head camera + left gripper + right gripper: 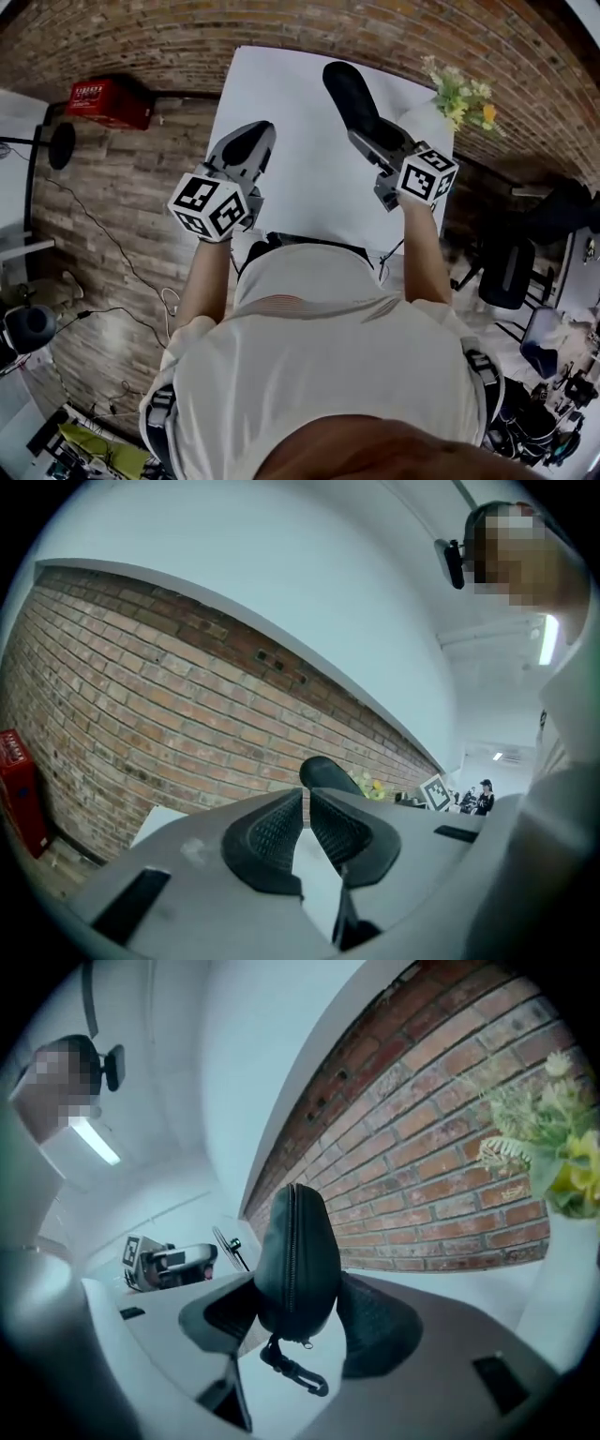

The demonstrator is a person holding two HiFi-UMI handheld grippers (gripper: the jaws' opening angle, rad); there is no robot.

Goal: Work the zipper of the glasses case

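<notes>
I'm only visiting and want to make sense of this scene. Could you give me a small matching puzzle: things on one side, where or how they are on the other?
Things:
1. glasses case
2. left gripper
3. flowers
4. red crate

Place or state:
A. on the floor by the brick wall
B. shut, empty
C. clamped in the right gripper
D. at the table's far right corner

Pairs: 1-C, 2-B, 3-D, 4-A

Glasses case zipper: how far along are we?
Done: right claw grips the glasses case, held up over the table. In hand: nothing on the zipper; it looks closed along the visible edge, and the left claw is shut, empty, apart from the case. Left: work the zipper.
</notes>
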